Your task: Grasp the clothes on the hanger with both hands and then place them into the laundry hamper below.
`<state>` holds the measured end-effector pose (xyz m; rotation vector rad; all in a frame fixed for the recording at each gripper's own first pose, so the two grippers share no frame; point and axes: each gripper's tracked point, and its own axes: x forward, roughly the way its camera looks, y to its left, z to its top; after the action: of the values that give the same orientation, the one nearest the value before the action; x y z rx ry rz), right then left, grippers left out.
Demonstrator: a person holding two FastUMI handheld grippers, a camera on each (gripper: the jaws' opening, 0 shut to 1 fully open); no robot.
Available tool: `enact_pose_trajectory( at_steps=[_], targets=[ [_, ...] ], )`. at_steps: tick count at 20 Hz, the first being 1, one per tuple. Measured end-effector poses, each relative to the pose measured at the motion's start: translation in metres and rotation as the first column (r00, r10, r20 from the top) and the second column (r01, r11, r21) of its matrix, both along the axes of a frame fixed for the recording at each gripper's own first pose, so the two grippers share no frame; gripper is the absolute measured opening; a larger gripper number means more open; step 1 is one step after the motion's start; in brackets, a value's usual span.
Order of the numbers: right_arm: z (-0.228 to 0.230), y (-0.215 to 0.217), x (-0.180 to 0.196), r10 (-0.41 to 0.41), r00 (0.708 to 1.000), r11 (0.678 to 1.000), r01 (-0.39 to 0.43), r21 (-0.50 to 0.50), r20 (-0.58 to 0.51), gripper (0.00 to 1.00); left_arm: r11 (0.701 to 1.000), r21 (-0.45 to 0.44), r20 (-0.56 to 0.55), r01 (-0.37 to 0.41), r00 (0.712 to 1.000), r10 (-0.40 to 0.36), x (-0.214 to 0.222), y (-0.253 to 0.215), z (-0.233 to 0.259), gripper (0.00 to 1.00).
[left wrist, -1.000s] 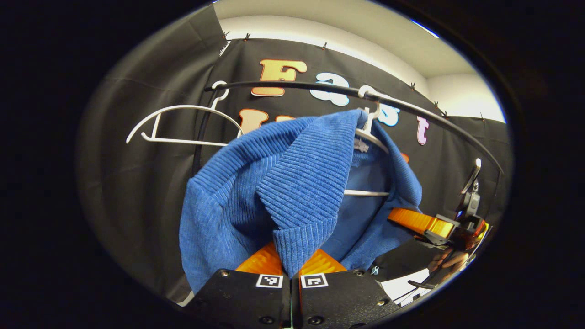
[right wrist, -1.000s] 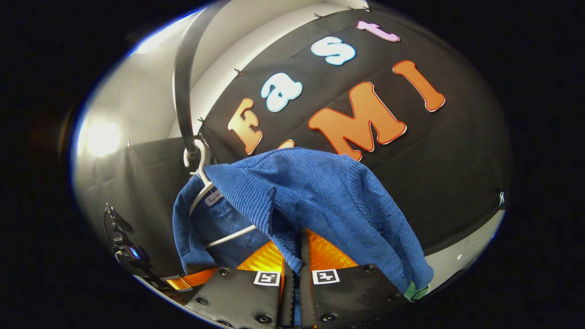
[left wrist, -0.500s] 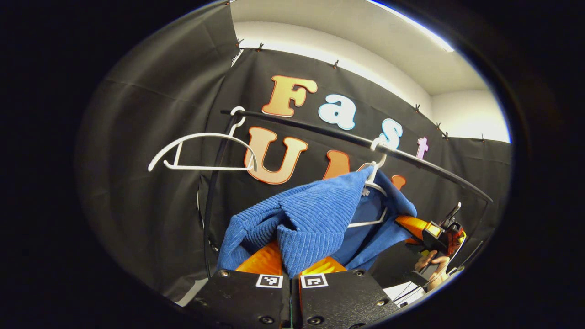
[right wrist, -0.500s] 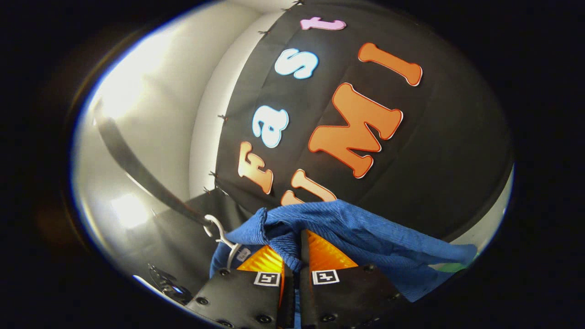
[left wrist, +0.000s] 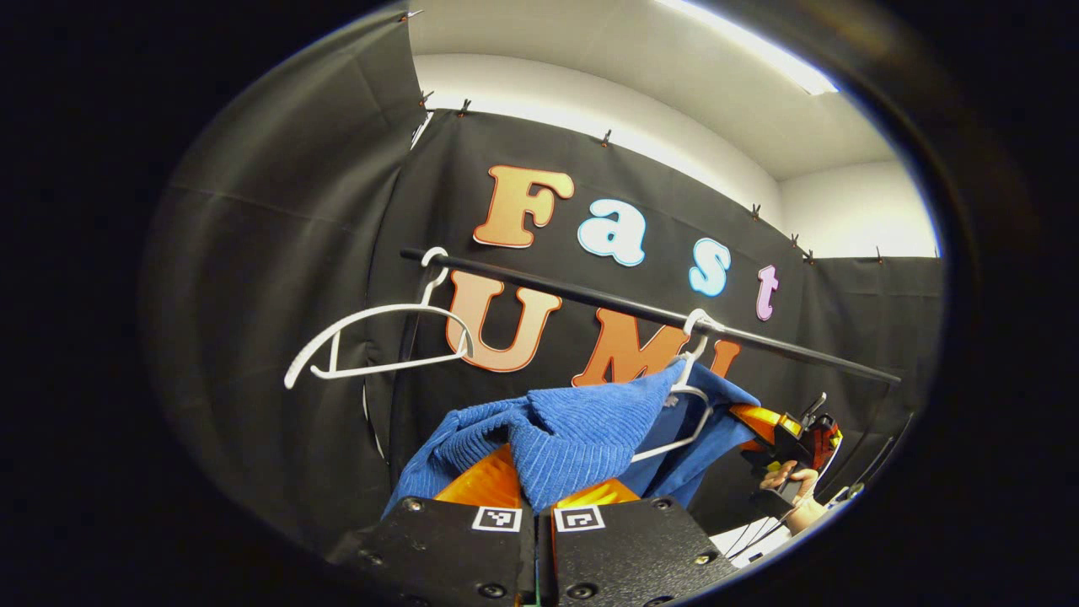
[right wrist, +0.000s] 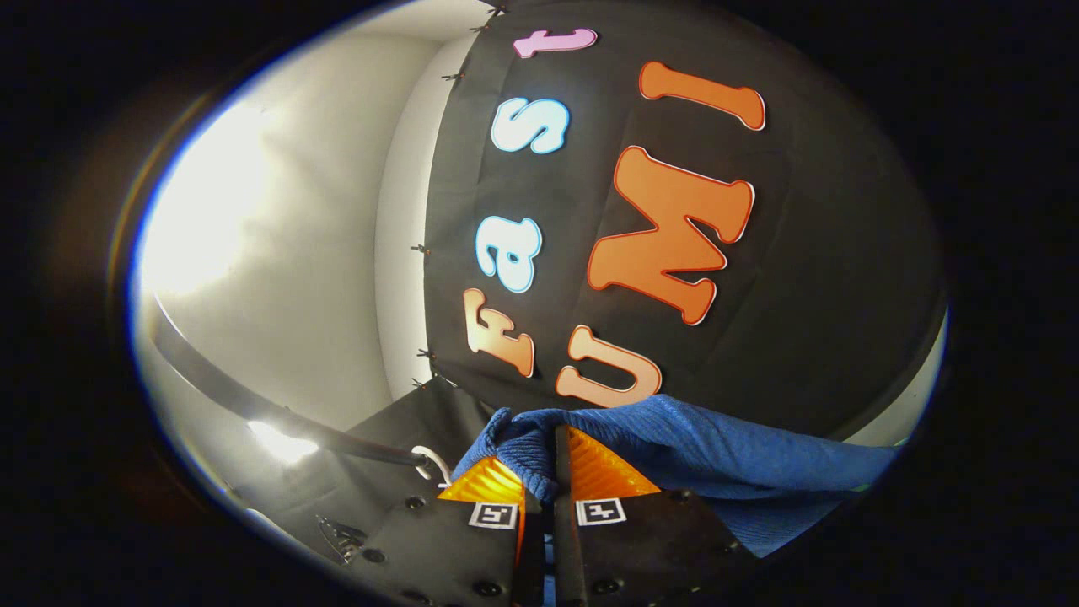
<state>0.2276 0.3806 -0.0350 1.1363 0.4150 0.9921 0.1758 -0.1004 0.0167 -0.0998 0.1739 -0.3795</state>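
Both grippers are clenched on the blue ribbed knit sweater point(left wrist: 582, 430). In the left gripper view the left gripper point(left wrist: 537, 497) pinches a fold of it between both fingers. In the right gripper view the right gripper point(right wrist: 548, 485) does the same at another part of the cloth.

The sweater is below the black horizontal rail point(left wrist: 649, 314) and partly draped on the white plastic hanger point(left wrist: 687, 392) hooked to that rail. A second, bare white hanger point(left wrist: 379, 341) hangs farther along the rail.

The relation that matters: the sweater's neck lies under the rail, on the hanger, between the two grippers. It probably needs to slip off the hanger arm before lowering. The hamper's position cannot be told.
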Motion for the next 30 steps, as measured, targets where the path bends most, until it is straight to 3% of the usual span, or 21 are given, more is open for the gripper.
enact_pose_trajectory(
  at_steps=[7, 15, 23, 30],
  targets=[
    [0.012, 0.007, 0.020, 0.034, 0.998, 0.999, -0.032, 0.041, -0.052, 0.12, 0.999, 0.038, 0.032, 0.025, 0.999, -0.026, 0.036, 0.007, 0.034, 0.01],
    [0.012, 0.015, 0.052, 0.040, 0.990, 0.999, -0.037, 0.031, -0.133, 0.12, 0.998, 0.047, -0.060, 0.033, 0.998, -0.030, 0.104, 0.016, 0.021, 0.01],
    [-0.015, -0.010, 0.100, -0.060, 0.978, 0.997, 0.048, -0.063, -0.199, 0.12, 0.977, 0.190, -0.096, 0.098, 0.992, -0.080, 0.129, -0.015, -0.018, 0.01],
    [-0.062, -0.015, 0.111, -0.144, 0.960, 0.983, 0.111, -0.147, -0.239, 0.12, 0.988, 0.130, -0.149, 0.084, 0.987, -0.065, 0.131, -0.018, -0.048, 0.01]
  ],
)
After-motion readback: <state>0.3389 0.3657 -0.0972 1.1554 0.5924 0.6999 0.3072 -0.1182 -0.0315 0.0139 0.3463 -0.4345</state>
